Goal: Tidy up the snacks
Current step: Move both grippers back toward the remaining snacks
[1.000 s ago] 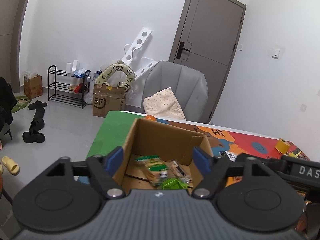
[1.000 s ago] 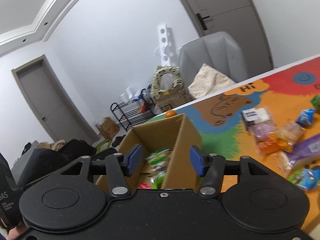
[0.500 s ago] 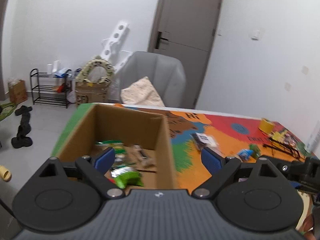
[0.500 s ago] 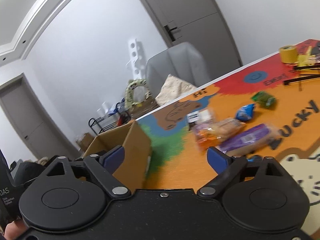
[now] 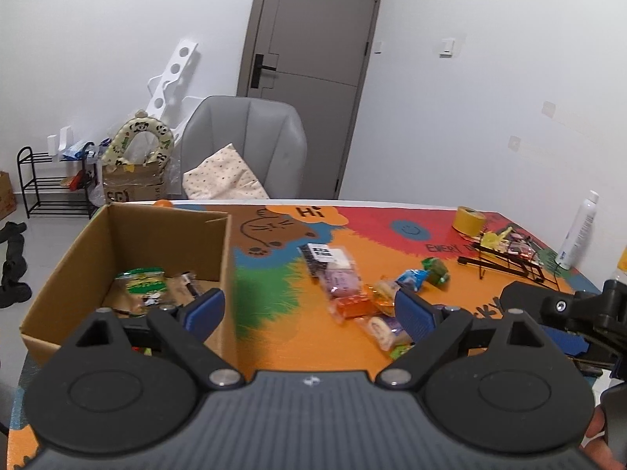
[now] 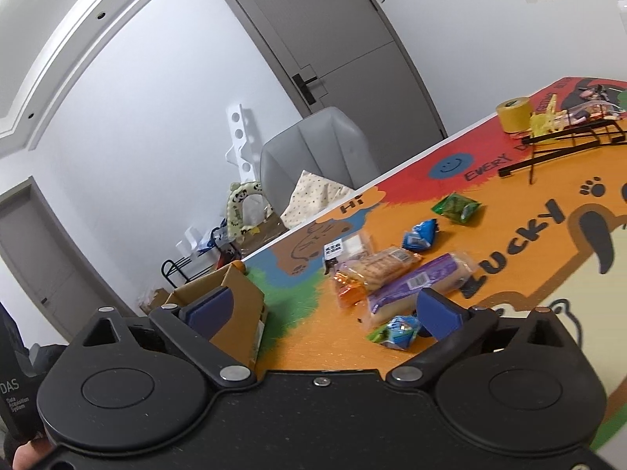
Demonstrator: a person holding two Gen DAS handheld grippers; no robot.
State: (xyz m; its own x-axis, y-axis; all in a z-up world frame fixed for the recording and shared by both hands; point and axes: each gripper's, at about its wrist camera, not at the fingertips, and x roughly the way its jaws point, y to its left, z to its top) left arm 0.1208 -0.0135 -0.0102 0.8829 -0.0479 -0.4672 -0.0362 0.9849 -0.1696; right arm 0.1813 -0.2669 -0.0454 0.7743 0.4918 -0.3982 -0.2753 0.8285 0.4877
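My left jaws [image 5: 309, 311] are spread wide and hold nothing, poised above the surface [image 5: 274, 344] between the cardboard box [image 5: 225, 274] at left and the loose snacks at right. My right jaws [image 6: 325, 311] are likewise spread and empty, with a small blue-green packet [image 6: 395, 329] lying just beyond them. Farther out lie a purple bar [image 6: 419, 284], a biscuit pack [image 6: 382, 268], an orange packet [image 6: 348, 293], a blue sachet [image 6: 421, 235] and a green sachet [image 6: 456, 207], all on the surface. The box already contains a green-labelled bag [image 5: 143, 284] and a few more wrappers. By my judgement the task is partly done: several snacks are boxed, and at least six remain outside.
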